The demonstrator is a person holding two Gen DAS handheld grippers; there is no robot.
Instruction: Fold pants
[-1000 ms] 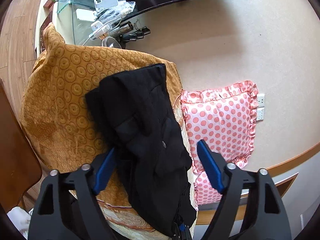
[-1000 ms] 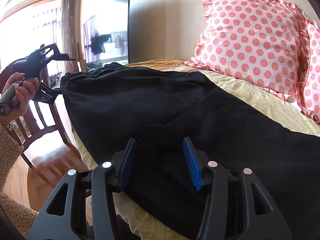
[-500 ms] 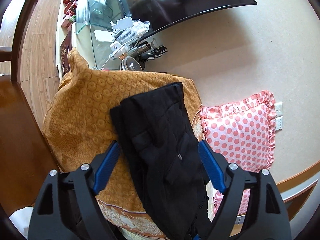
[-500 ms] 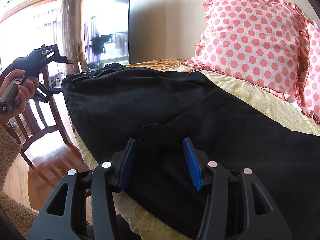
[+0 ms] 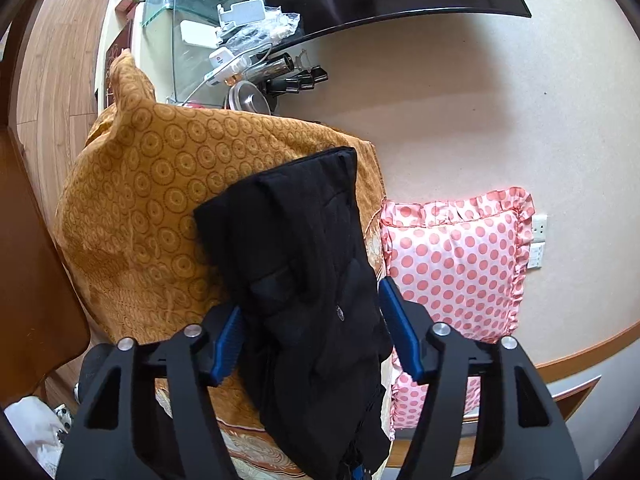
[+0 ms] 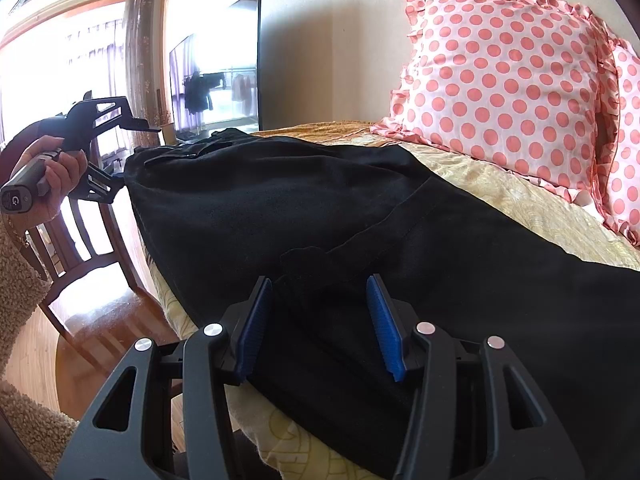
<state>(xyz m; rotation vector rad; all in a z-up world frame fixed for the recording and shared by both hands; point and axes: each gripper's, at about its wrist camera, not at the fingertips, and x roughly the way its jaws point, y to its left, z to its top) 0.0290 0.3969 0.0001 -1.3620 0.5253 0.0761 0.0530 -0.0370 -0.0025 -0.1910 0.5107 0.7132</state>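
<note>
Black pants (image 5: 304, 272) lie folded lengthwise on a gold patterned bedspread (image 5: 152, 200); they also show in the right wrist view (image 6: 320, 216). My left gripper (image 5: 316, 338) is open and hovers above the pants, with its blue pads either side of the cloth. In the right wrist view it is seen held in a hand (image 6: 120, 152) off the bed's left edge. My right gripper (image 6: 320, 328) is open, low over the near edge of the pants, gripping nothing.
Pink polka-dot pillows (image 6: 504, 96) lean on the wall at the bed's head. A TV (image 6: 218, 68) stands on a glass stand cluttered with small items (image 5: 248, 52). A wooden chair (image 6: 88, 240) stands beside the bed on the wood floor.
My left gripper has moved and tilted above the pants, staying open; its view shifted. My right gripper has not moved. The pants lie as before.
</note>
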